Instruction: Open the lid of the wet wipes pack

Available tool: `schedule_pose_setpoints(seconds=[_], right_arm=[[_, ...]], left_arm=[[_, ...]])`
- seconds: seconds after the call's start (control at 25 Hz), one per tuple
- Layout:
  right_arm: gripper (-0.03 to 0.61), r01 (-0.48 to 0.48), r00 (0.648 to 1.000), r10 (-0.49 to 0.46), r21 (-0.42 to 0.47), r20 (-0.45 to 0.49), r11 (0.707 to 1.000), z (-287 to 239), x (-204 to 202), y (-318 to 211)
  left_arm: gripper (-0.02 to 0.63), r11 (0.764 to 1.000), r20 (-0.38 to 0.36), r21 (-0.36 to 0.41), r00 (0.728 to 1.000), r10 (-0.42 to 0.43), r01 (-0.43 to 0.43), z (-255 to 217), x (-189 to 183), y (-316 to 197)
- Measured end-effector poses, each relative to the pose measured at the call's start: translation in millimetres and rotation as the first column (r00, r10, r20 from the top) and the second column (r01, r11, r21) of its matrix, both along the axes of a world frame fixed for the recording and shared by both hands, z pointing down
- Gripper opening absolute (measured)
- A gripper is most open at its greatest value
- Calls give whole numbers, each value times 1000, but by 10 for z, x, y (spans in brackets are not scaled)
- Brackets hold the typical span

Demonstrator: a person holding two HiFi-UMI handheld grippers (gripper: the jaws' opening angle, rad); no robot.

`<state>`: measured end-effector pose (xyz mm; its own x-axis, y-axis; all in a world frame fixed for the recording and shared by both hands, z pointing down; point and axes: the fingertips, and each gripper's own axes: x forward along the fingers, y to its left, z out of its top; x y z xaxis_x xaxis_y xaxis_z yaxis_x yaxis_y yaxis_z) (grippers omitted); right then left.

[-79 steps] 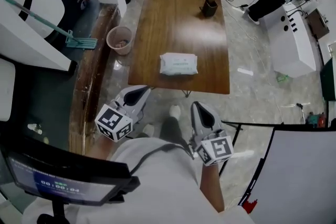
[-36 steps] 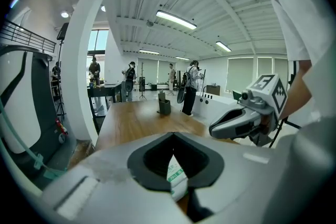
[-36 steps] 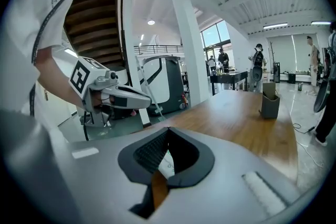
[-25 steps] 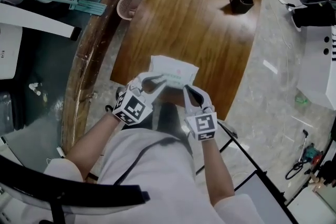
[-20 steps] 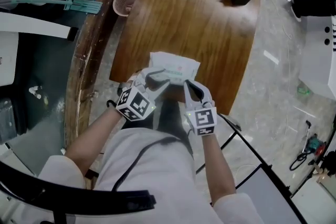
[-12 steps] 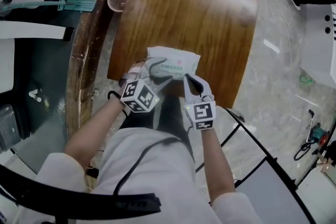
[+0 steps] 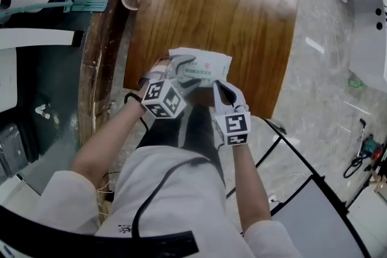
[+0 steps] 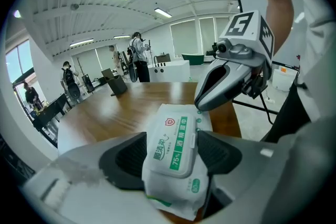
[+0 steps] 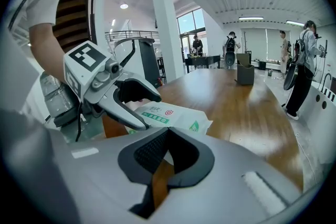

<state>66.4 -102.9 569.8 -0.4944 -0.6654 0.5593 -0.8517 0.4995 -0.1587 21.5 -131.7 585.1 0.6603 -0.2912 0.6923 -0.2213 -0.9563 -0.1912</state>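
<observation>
Between the left gripper's [image 8: 173, 155] jaws lies the wet wipes pack [image 8: 181, 199], lid [image 8: 169, 144] up and flat shut. Those jaws have just been opening and stand wide, one on either side of it. Ahead and left of the right gripper [image 9: 167, 157], the same pack rests at the table's [image 7: 211, 3] near edge. That gripper's jaws are drawn together on nothing, with its tip just beside the pack's corner.

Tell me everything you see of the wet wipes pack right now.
The wet wipes pack is a soft white pouch with green print, topped by a rigid white flip lid with a green label; the lid is closed. It lies flat at the near edge of the wooden table. The left gripper, whose jaws have just been opening, straddles it, pads flanking the lid's sides.
</observation>
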Motion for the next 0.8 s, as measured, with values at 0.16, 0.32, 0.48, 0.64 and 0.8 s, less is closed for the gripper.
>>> schedule_pose_setpoints(seconds=[0.16, 0.32, 0.48, 0.64, 0.8], right_arm=[[9, 2, 1000, -2, 0, -10, 1000, 31, -10, -3], [9, 13, 999, -13, 8, -48, 1000, 47, -18, 0], [9, 22, 998, -21, 7, -58, 1000, 83, -20, -15], [9, 25, 998, -25, 6, -57, 1000, 105, -17, -29], [9, 25, 997, -24, 15, -69, 1000, 119, -32, -27]], left_arm=[[313, 998, 1, -62, 1000, 5, -5, 31, 1, -20], [302, 990, -2, -139, 1000, 26, -27, 88, -2, -8], [299, 979, -8, -200, 999, 38, -39, 107, -2, -17], [298, 956, -9, -289, 998, 54, -54, 99, -6, -20], [296, 931, -5, -357, 997, 72, -69, 89, -10, -12]])
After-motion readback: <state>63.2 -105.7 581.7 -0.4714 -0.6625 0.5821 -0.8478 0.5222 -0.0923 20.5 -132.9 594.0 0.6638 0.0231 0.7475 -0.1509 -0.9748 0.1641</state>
